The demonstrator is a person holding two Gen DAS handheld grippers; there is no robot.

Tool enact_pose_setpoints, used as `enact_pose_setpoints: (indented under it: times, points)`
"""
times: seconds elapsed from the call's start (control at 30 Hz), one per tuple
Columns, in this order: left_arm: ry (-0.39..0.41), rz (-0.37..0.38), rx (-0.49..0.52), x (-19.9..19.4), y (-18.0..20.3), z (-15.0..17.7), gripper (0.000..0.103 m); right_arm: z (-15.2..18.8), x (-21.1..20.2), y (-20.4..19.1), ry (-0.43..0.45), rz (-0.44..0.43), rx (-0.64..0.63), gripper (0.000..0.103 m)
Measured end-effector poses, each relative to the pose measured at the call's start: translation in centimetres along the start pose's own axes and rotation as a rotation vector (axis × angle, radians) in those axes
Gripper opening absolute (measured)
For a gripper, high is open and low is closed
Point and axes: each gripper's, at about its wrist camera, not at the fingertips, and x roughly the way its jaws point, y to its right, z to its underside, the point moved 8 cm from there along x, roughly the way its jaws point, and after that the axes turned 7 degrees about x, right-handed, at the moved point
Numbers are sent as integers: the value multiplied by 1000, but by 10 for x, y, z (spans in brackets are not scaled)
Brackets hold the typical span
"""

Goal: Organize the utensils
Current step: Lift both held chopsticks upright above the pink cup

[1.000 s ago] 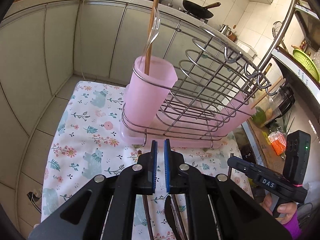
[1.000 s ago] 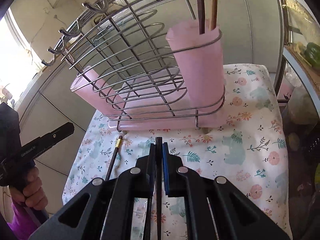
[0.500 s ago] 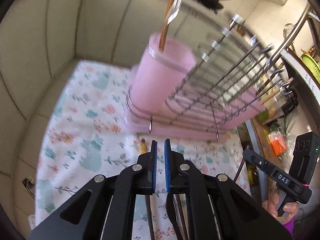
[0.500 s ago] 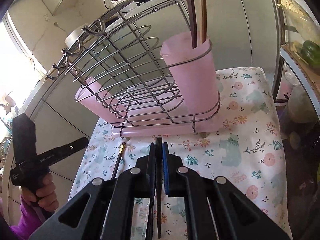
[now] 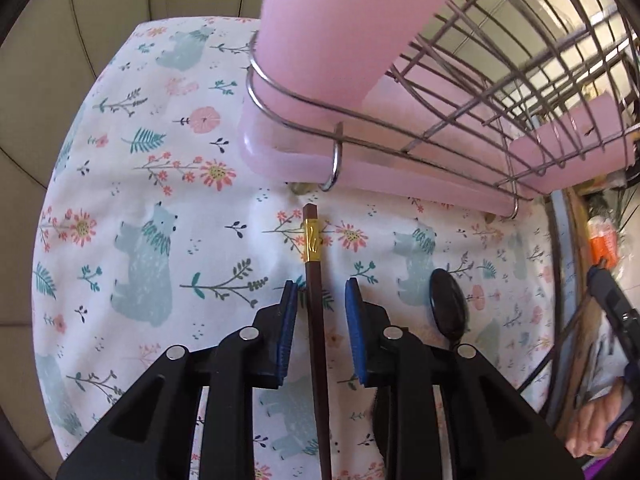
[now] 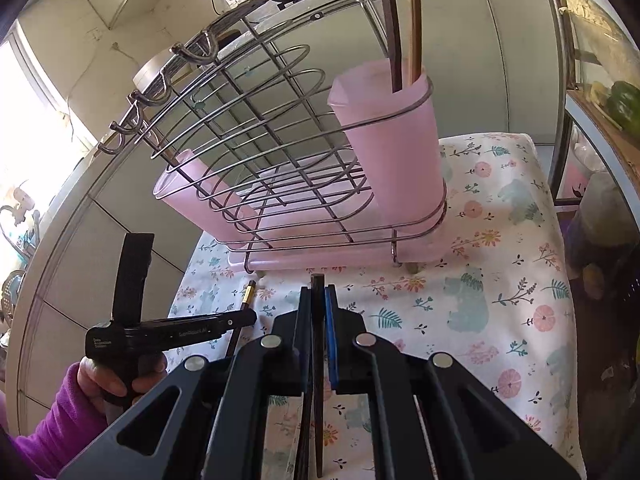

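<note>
On the floral cloth, right in front of the wire rack, lies a dark chopstick with a gold band near its tip. Left gripper points down over it and its jaws have just been opening, so now they sit partly apart with the chopstick running between the blue pads, pads not pressing on it. A black spoon lies on the cloth just to the right. Right gripper is clamped tight on a thin dark utensil, can't tell exactly what it is. Pink cup at the rack's end already has two sticks standing in it. Person's hand in a purple sleeve holds the left gripper's handle
</note>
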Motion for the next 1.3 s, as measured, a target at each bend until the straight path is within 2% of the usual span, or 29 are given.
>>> enact_pose_setpoints:
  times: [0.03,0.07,0.1,0.37,0.57,0.77,0.93,1.1,1.3]
  points:
    - [5,-10,6,-1,0,0,22,0,-1,-1,1,-1,-2,6]
    - [11,-23,16,-3,2,0,10,0,-2,-1,3,0,-5,6]
    - [17,-32,25,-4,2,0,6,0,-4,-2,6,-3,-6,6]
    - [143,49,25,-49,7,9,5,-6,-16,-4,41,-11,-11,6]
    - [337,116,5,-105,9,6,5,-9,-28,-9,71,-11,-24,6]
    - [534,95,14,-157,10,1,5,-12,-39,-15,99,5,-48,6]
    - [659,59,57,-189,16,2,5,-13,-45,-20,129,11,-67,6]
    - [702,44,95,-201,22,5,5,-14,-47,-23,149,26,-89,6]
    - [719,42,110,-204,25,5,5,-21,-59,-24,233,44,-107,6]
